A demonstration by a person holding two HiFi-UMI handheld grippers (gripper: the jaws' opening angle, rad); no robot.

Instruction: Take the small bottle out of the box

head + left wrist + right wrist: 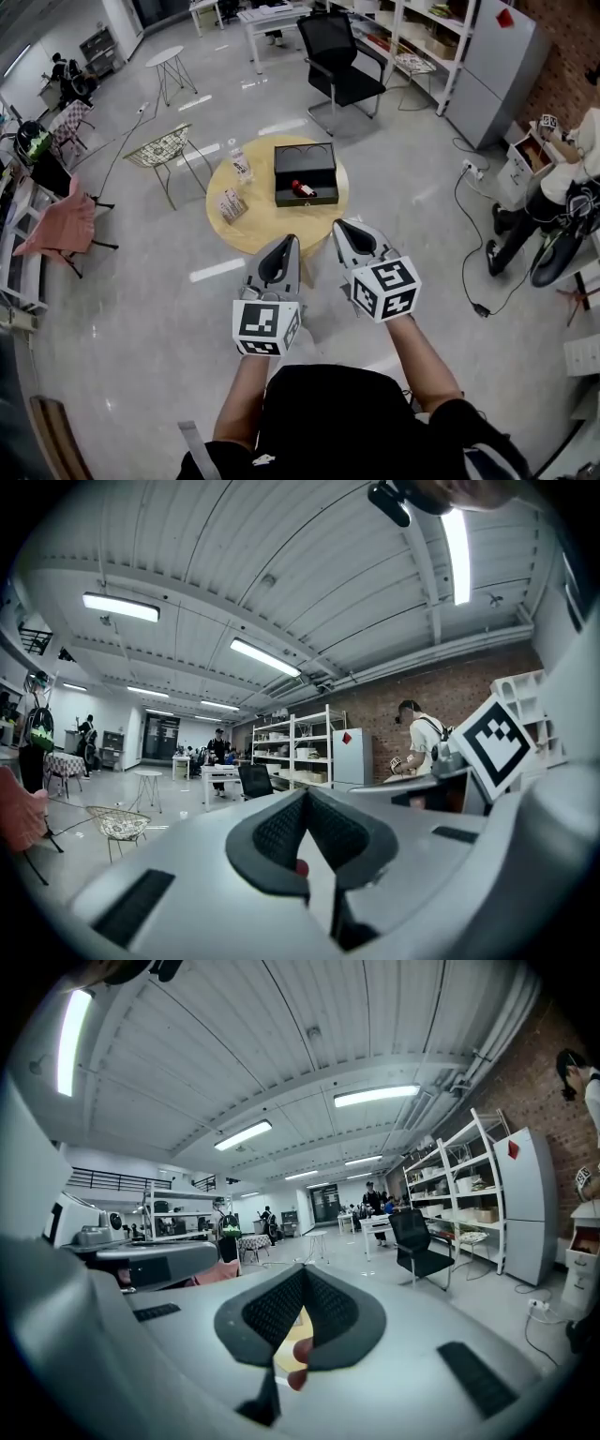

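While holding the left hand-held gripper [288, 242] and the right hand-held gripper [338, 226] closed on nothing, probably just for travel ahead of any grasp, hanging side by side short of the table [246, 234]. Pointing roughly level toward the open black box [281, 199] on it, leaving the small bottle [303, 188] lying inside, well apart from both.

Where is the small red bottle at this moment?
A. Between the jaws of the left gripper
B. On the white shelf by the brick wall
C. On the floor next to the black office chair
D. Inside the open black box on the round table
D: the head view shows the small red bottle lying inside the open black box, which stands on the round table.
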